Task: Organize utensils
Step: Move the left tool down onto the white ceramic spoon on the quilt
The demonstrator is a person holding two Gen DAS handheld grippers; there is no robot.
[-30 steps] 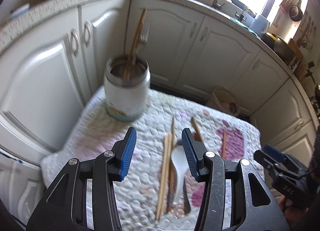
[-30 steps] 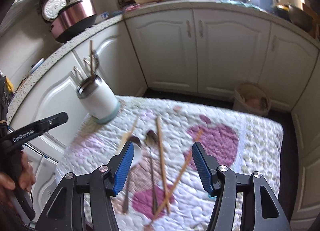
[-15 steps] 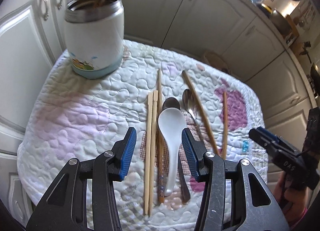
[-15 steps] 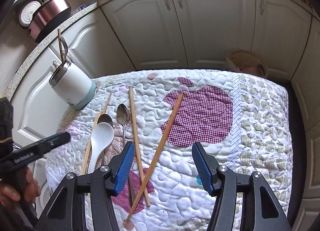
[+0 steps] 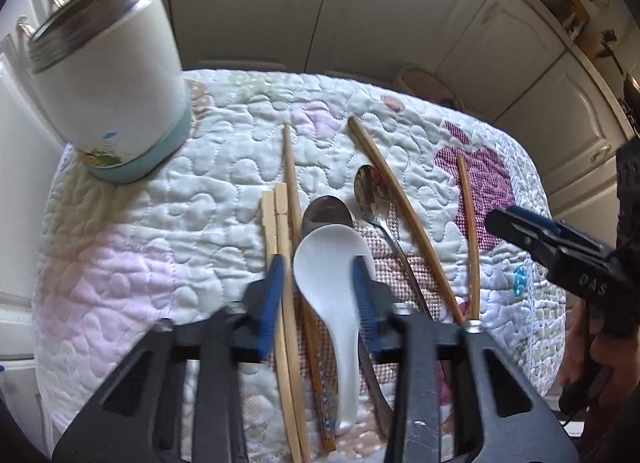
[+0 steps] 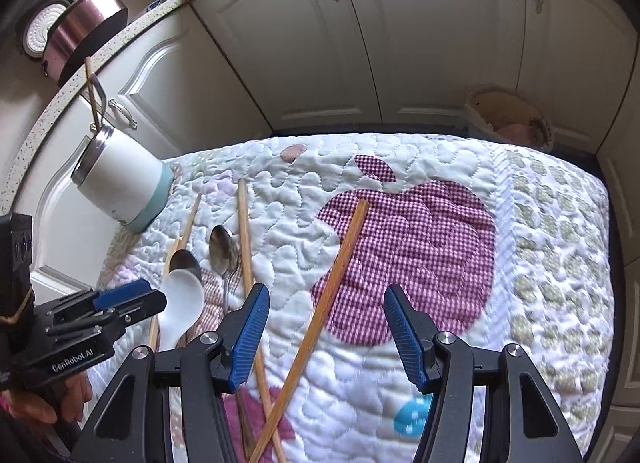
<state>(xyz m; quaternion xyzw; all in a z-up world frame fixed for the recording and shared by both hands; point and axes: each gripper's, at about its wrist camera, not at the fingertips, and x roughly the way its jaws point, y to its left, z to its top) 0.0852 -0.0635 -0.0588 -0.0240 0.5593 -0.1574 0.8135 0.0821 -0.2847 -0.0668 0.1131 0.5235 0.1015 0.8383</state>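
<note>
Nearest the left wrist camera: left tool (image 5: 318, 283), jaws closing around the white ceramic spoon (image 5: 334, 259) and a patterned chopstick, pads not yet seen pressing. Step in hand, by judgement: gripping the spoon. Right tool (image 6: 326, 327), jaws standing apart and empty, hovered astride a brown chopstick (image 6: 320, 303). Beyond, on the quilted table cover (image 6: 552, 247): metal spoons, pale chopsticks. Farthest: white jar (image 5: 108, 75), upright, already holding utensils. Next move likely calls for a firm grip, then a lift to the jar.
</note>
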